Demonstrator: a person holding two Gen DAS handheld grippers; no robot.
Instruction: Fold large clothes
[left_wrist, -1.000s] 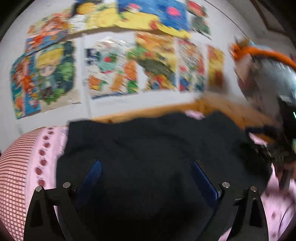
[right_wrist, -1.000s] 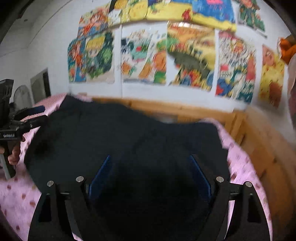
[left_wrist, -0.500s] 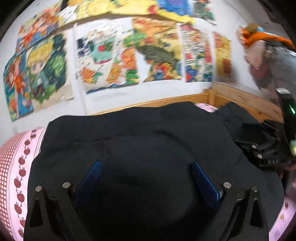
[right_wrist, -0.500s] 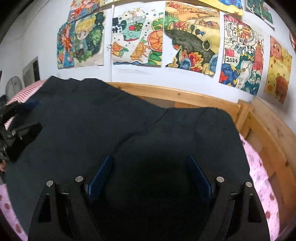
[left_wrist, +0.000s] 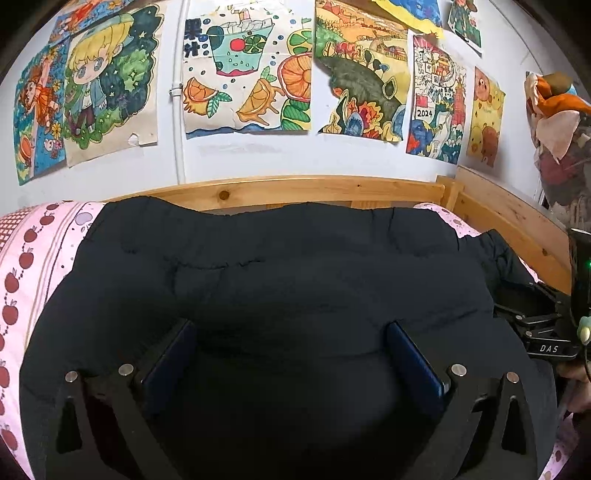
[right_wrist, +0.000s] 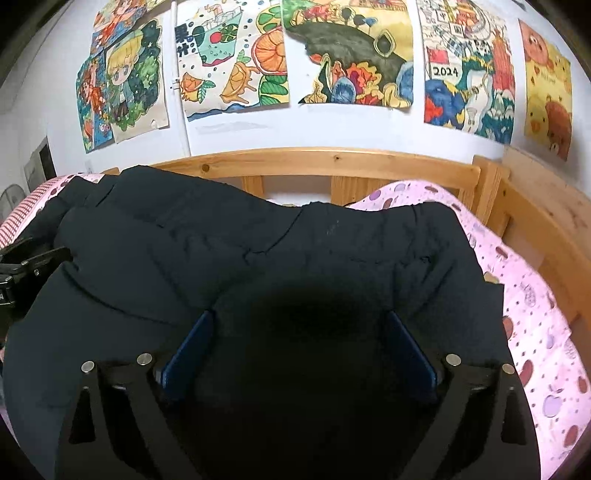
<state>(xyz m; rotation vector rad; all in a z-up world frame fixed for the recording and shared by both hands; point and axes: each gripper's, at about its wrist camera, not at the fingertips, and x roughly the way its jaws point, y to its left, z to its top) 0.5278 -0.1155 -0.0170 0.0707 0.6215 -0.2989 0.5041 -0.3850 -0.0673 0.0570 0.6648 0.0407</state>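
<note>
Left gripper (left_wrist: 291, 354) at bottom centre of left wrist view, blue pads (left_wrist: 168, 356) spread wide, large black padded garment (left_wrist: 280, 280) bulging between them; whether pads press the cloth, cannot tell. Right gripper (right_wrist: 297, 345) at bottom centre of right wrist view, jaws wide, just been opening further, same black cloth filling the gap, contact not clear. Garment spread across pink fruit-print bedsheet (right_wrist: 532, 321), covering most of lower frame in both views, far edge near light wooden bed rail (left_wrist: 325, 188). Above rail, white wall with colourful children's drawings (left_wrist: 247, 70). Orange and white bundle of cloth (left_wrist: 554, 107) at upper right of left wrist view. Right gripper body also at right edge of left view, partly cut off. Garment folds under grippers too dark to read.
</note>
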